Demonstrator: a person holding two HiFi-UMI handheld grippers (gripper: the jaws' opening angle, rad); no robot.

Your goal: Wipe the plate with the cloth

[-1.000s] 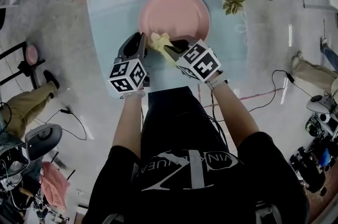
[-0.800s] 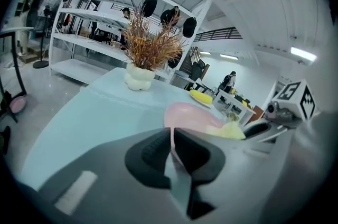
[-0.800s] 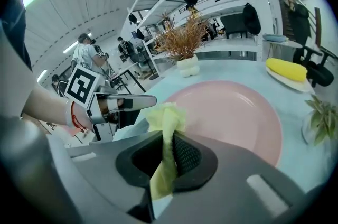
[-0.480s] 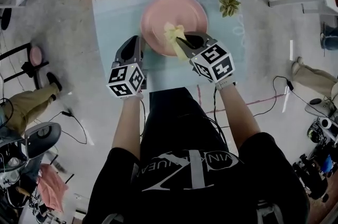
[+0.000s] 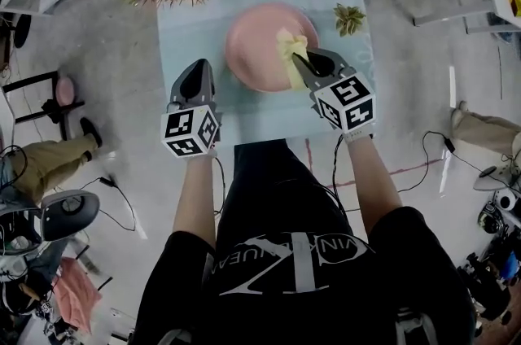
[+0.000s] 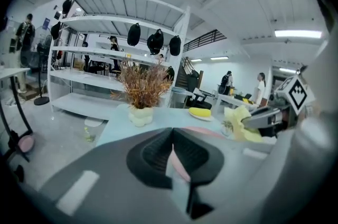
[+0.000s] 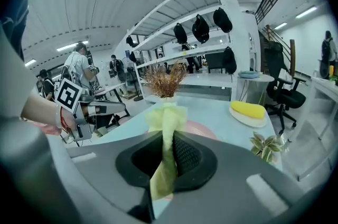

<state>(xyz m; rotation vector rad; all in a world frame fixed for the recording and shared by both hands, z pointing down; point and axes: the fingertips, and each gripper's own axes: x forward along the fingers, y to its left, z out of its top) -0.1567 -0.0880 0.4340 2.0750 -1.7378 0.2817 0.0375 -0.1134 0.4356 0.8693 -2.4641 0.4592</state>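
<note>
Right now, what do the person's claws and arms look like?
The left claw and right claw are dark grey and pointed. Each carries a white cube with black square markers. The person wears a black short-sleeved T-shirt with a grey print.

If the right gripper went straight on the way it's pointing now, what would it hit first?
Probably the pink plate: the right gripper, holding the yellow cloth, points over it, though its height is unclear.

Right claw (image 5: 298,57) with yellow cloth (image 5: 286,42) over pink plate (image 5: 251,50), left claw (image 5: 198,68) nearby.
</note>
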